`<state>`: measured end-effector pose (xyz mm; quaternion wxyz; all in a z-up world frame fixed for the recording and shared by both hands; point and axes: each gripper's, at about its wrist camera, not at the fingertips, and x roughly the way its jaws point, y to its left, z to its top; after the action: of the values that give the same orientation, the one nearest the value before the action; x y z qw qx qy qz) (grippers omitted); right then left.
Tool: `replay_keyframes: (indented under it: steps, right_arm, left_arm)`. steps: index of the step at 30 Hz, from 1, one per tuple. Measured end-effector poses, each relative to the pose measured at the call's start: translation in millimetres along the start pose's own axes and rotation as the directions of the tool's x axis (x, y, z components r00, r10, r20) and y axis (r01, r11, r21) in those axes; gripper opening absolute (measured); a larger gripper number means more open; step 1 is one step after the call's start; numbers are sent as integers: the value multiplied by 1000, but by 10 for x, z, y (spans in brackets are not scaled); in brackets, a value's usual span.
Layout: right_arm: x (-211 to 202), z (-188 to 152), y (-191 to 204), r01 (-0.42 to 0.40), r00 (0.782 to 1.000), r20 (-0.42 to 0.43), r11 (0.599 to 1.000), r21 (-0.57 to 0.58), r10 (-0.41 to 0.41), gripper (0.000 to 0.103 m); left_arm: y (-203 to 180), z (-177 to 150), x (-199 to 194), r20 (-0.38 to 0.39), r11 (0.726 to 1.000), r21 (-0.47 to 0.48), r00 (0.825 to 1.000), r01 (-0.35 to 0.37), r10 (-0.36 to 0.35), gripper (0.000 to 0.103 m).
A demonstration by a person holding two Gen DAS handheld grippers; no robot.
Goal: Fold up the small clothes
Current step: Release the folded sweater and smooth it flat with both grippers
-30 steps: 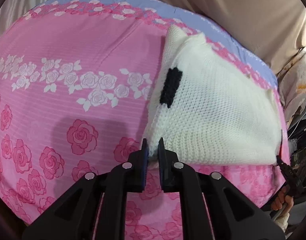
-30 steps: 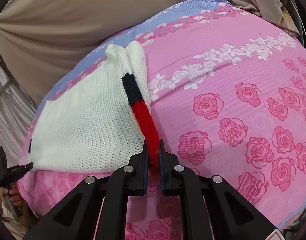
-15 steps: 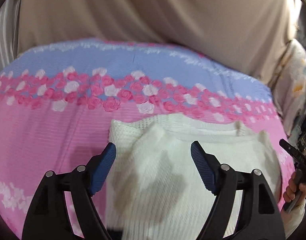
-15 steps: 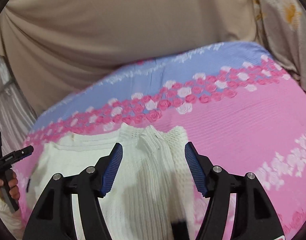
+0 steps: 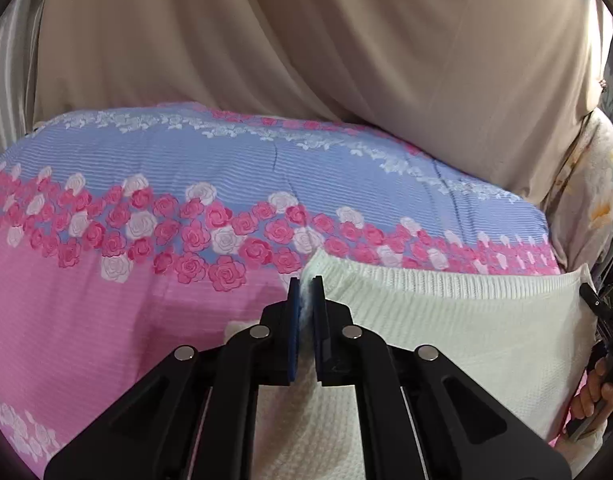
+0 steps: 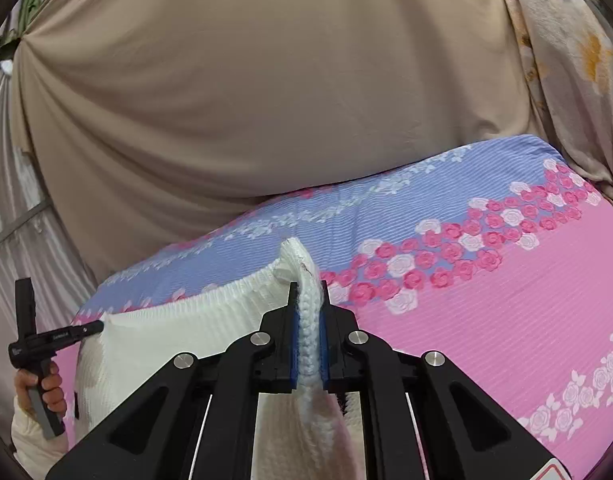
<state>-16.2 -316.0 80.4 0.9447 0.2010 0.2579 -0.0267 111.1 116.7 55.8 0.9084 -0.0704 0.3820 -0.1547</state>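
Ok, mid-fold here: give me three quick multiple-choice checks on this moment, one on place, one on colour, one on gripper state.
1. Where does the white knit garment lie?
A. on the floral bedspread
B. on a wooden chair
C. in a basket

2. What colour is the far band of the bedspread, next to the beige curtain?
A. green
B. blue-lilac
C. black

3. How do the jaws of the right gripper stand?
A. wide open over the cloth
B. shut on nothing
C. shut on a ridge of the garment

Answers: 1 A, the knit rests flat on the rose-print cover; 2 B, a lilac-blue strip runs along the curtain; 3 C, white knit is pinched between the blue pads. The left gripper likewise grips a corner.
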Motion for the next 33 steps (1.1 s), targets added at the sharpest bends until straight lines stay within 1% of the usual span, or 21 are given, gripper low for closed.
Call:
replay_keyframes:
  steps: [2, 4, 8, 10, 11, 12, 13, 14, 15, 16, 17, 18, 20, 21, 23, 25, 27, 29, 30, 31, 33]
  right_arm:
    - [332, -113, -170, 61, 994, -93, 998, 23, -59, 7]
    - [640, -272, -360, 128, 975, -188, 991, 42, -118, 6]
    - [784, -271, -484, 112, 958, -274, 991, 76, -88, 6]
    - [702, -241, -407, 152, 959, -253, 986, 70, -129, 10]
    - [568, -224, -331, 177, 965, -210, 981, 73, -159, 10]
    - [366, -215, -202, 203, 971, -139, 978, 52, -195, 23]
    - [192, -229, -68, 205, 976, -86, 978, 26, -202, 25]
    - [40, -262, 102, 177, 983, -54, 984, -5, -177, 25]
    - [-84, -336, 340, 115, 992, -51, 992, -49, -117, 25]
    - [-146, -430, 542, 55, 996, -69, 995, -89, -61, 25]
    - [-175, -586, 814, -27, 993, -116, 989, -145, 10, 25]
    - [-174, -718, 1010, -94, 984, -163, 979, -183, 64, 25]
    - [-124, -1069, 1420, -219, 950, -274, 945, -243, 150, 25]
    - [-98, -1203, 1527, -254, 935, -312, 932, -260, 168, 24]
    - [-48, -1445, 1599, -267, 919, -363, 919, -290, 153, 18]
    - [-42, -1555, 1461, -220, 921, -379, 926, -307, 93, 14]
    - [-155, -1570, 1111, -162, 924, -379, 947, -276, 47, 9]
    - [-363, -1557, 639, -42, 933, -358, 972, -233, -45, 7]
    - [-506, -1549, 346, 31, 935, -341, 979, -202, -100, 7]
    - [-640, -1546, 84, 77, 934, -333, 985, -158, -126, 4]
    - [-889, -1548, -354, 112, 937, -329, 993, -42, -120, 0]
  left_arm:
    - [70, -67, 323, -68, 999, 1, 997, -40, 40, 5]
    - [136, -187, 601, -128, 997, 4, 988, -82, 82, 4]
    - [204, -247, 665, -113, 996, -18, 990, -84, 82, 4]
    - [132, -247, 655, -110, 993, 20, 987, -112, 114, 8]
    - [104, -251, 595, -98, 992, 24, 988, -121, 123, 8]
    - [53, -261, 475, -73, 991, 28, 988, -131, 133, 8]
    - [-23, -287, 271, -27, 988, 40, 989, -147, 148, 11]
    - [-78, -295, 127, 7, 986, 56, 987, -158, 158, 16]
    - [-192, -324, -76, 55, 984, 87, 987, -152, 148, 26]
    - [-382, -407, -289, 97, 985, 119, 988, -127, 116, 35]
    - [-524, -457, -414, 108, 985, 143, 991, -98, 83, 38]
    - [-720, -570, -521, 96, 982, 183, 995, -39, 22, 40]
    - [-1015, -780, -554, 37, 970, 238, 998, 42, -53, 40]
    - [-1145, -914, -511, -10, 961, 267, 997, 74, -74, 40]
    - [-1227, -1107, -403, -66, 956, 286, 996, 72, -55, 40]
    - [-1108, -1259, -285, -119, 962, 269, 993, 36, -4, 40]
    - [-826, -1388, -272, -154, 975, 222, 986, -26, 61, 40]
    - [-436, -1482, -370, -161, 979, 180, 979, -93, 123, 39]
    - [-291, -1533, -457, -157, 982, 162, 980, -98, 123, 27]
    - [-177, -1565, -519, -167, 985, 144, 979, -94, 117, 22]
    - [28, -1659, -620, -206, 991, 86, 972, -100, 116, 20]
